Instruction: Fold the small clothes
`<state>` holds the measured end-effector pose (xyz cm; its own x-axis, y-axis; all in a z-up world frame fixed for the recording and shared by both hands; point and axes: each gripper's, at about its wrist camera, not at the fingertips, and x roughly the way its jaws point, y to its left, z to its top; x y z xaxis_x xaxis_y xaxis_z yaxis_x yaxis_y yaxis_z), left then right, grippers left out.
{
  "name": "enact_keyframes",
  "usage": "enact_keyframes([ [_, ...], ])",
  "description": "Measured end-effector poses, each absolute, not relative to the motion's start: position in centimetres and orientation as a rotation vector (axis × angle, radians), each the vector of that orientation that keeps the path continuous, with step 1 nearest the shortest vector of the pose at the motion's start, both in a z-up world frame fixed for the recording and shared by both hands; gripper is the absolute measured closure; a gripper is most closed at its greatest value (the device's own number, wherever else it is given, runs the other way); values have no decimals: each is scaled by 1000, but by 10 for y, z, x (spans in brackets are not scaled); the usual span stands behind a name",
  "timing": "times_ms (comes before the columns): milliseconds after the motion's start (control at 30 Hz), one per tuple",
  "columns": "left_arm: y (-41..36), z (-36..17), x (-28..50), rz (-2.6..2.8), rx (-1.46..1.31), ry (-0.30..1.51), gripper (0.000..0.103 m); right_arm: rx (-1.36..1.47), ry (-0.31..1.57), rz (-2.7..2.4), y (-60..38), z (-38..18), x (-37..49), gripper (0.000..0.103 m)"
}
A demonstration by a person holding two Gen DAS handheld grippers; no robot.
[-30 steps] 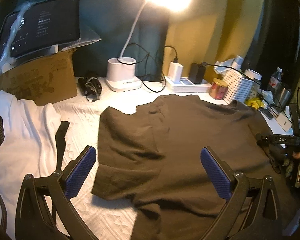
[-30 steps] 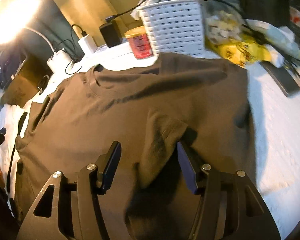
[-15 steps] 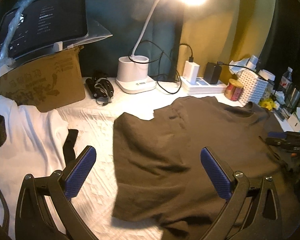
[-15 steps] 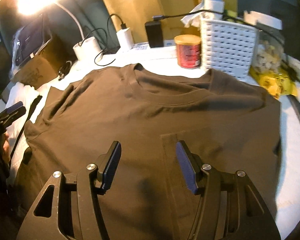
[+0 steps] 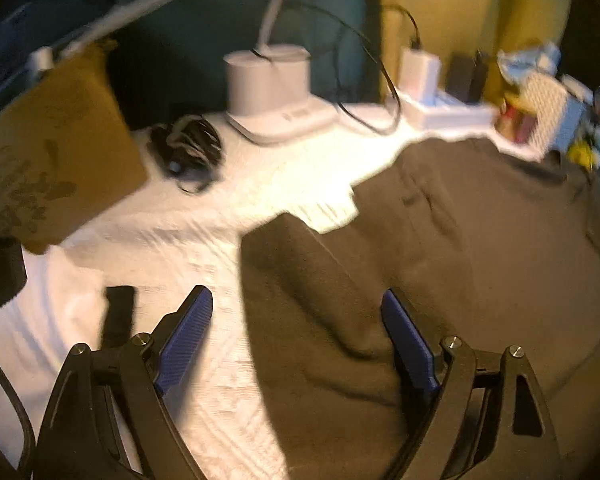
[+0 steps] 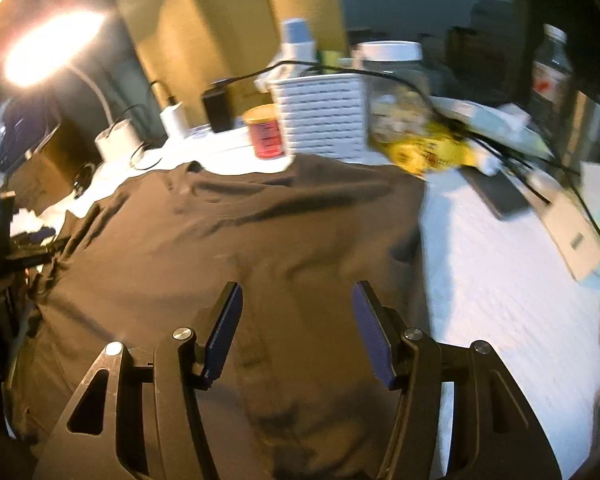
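A dark brown T-shirt (image 5: 440, 264) lies spread flat on the white table cover, collar toward the back. In the left wrist view my left gripper (image 5: 296, 332) is open and empty, low over the shirt's left sleeve edge. In the right wrist view the shirt (image 6: 240, 240) fills the middle. My right gripper (image 6: 296, 328) is open and empty above the shirt's right side. The left gripper (image 6: 28, 248) shows at the far left of that view.
A white lamp base (image 5: 272, 88), a cable bundle (image 5: 192, 148), a cardboard box (image 5: 48, 152) and a power strip (image 5: 440, 104) line the back. A white basket (image 6: 320, 116), a red can (image 6: 266, 132), yellow packets (image 6: 424, 152) and cables crowd the right. White cloth (image 5: 32, 320) lies left.
Both views are blurred by motion. My left gripper has dropped lower and closer to the shirt's left sleeve. My right gripper has swung right, toward the shirt's right edge.
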<state>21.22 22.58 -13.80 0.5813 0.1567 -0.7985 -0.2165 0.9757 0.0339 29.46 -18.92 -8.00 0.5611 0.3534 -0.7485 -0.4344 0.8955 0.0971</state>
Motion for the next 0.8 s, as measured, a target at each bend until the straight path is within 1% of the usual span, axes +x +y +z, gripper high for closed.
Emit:
enact_keyframes([
  [33, 226, -137, 211, 210, -84, 918, 19, -93, 858, 451, -197, -80, 293, 43],
  [100, 225, -138, 211, 194, -95, 918, 30, -78, 859, 433, -208, -80, 289, 43],
  [133, 224, -136, 209, 187, -90, 916, 48, -66, 859, 430, -214, -81, 287, 43],
  [167, 222, -134, 208, 180, -88, 916, 81, -57, 859, 428, -218, -81, 286, 43],
  [200, 222, -132, 208, 172, -91, 921, 96, -44, 858, 426, -222, -82, 283, 43],
  [467, 220, -104, 182, 287, -75, 814, 97, -6, 826, 446, -242, -77, 265, 43],
  [800, 169, -60, 173, 231, -11, 713, 97, 44, 791, 435, -277, -73, 254, 43],
])
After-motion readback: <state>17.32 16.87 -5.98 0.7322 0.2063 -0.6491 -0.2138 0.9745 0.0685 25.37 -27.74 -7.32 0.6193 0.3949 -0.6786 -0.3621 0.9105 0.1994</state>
